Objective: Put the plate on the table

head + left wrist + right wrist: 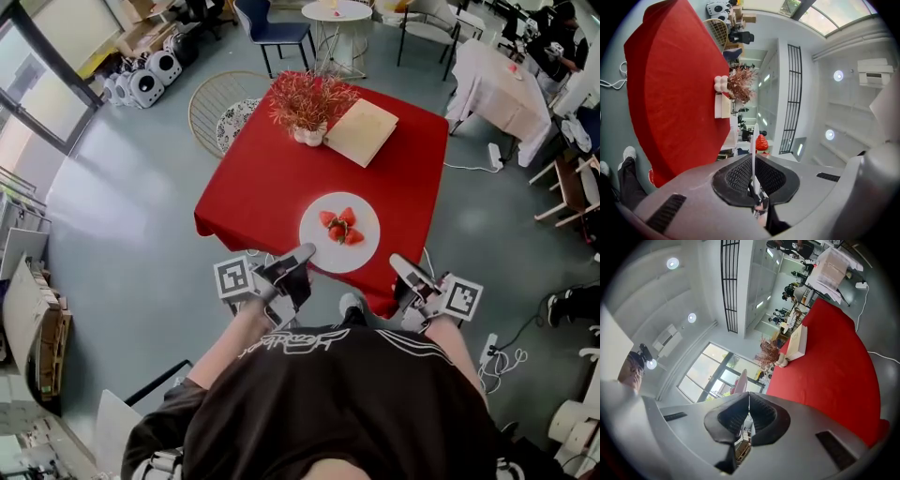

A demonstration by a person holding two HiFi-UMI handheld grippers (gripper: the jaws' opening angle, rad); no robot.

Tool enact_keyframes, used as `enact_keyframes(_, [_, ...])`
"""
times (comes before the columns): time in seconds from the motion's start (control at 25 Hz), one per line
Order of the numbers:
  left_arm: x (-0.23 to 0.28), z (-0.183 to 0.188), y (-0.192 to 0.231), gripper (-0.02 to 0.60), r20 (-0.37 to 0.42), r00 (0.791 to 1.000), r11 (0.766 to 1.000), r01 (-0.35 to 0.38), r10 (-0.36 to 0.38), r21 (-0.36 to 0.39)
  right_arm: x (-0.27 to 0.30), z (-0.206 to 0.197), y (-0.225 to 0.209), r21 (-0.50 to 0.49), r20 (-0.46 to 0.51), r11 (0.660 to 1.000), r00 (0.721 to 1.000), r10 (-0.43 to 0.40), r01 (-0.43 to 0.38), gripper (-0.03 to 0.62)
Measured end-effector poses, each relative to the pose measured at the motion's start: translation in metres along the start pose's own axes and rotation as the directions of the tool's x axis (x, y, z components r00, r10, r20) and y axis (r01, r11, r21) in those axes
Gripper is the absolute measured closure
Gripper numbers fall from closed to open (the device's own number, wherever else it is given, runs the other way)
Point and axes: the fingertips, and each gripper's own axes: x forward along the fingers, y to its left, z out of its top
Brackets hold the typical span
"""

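A white plate [323,246] with several strawberries [340,227] hangs level over the near edge of the red table [262,187]. My left gripper [302,257] is shut on the plate's near-left rim. In the left gripper view the plate [753,157] runs edge-on between the pads, with a strawberry [761,142] beyond them. My right gripper [400,264] hovers to the right of the plate, apart from it. Its jaws [749,395] are shut with nothing between them, and the plate's rim [742,380] shows past them to the left.
A pot of red foliage [309,105] and a flat beige box [362,131] stand on the table's far half. A round rattan stand [222,105], a chair [273,30], a small white table [337,19] and a white-draped table [497,84] ring it. Cables [497,354] lie on the floor.
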Motion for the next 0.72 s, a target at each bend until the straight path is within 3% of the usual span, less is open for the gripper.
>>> enact_keyframes(0.16, [0.025, 0.016, 0.004, 0.563, 0.013, 1.000, 1.000, -0.006, 0.006, 0.000, 0.013, 0.027, -0.019, 0.024, -0.011, 1.000, 1.000, -0.006, 0.006, 0.586])
enact_keyframes(0.72, [0.064, 0.063, 0.027, 0.563, 0.098, 0.995, 0.999, -0.026, 0.029, -0.028, 0.050, 0.065, -0.072, 0.094, -0.037, 0.995, 0.999, -0.036, 0.039, 0.586])
